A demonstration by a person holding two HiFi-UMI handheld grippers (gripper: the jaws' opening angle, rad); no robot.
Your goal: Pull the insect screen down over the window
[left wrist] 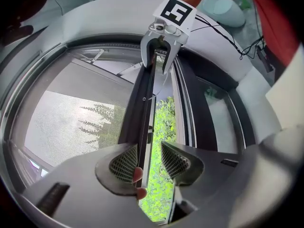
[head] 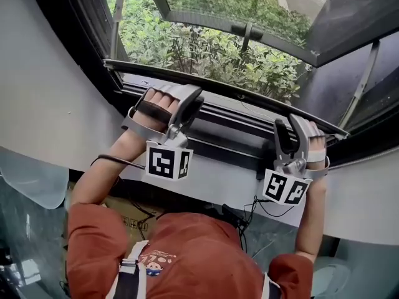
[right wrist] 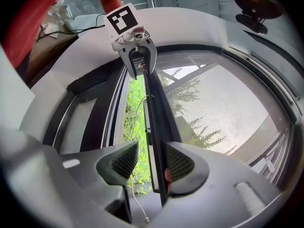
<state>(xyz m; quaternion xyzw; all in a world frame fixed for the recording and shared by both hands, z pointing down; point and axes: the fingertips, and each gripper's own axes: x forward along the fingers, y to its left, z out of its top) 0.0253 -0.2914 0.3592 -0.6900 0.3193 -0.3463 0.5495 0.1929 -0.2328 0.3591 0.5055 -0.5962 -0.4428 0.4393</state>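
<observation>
The insect screen's dark bottom bar [head: 237,95] runs across the window, with grey mesh [left wrist: 71,122] above it. My left gripper [head: 171,95] straddles the bar near its left end, and my right gripper [head: 293,122] does so near its right end. In the left gripper view the bar [left wrist: 142,103] lies against one pad [left wrist: 124,163], and greenery shows in the gap to the other pad. In the right gripper view the bar [right wrist: 154,108] rests along one pad [right wrist: 179,164] and stands apart from the other. Fingertips show beside the bar in both views.
Below the bar lies the dark window frame [head: 230,132], then a white sill [head: 206,179]. An outward-opened sash [head: 249,30] hangs over bushes outside. A thin white cord [right wrist: 135,208] dangles by the frame. Cables and a cardboard box [head: 124,213] sit below the sill.
</observation>
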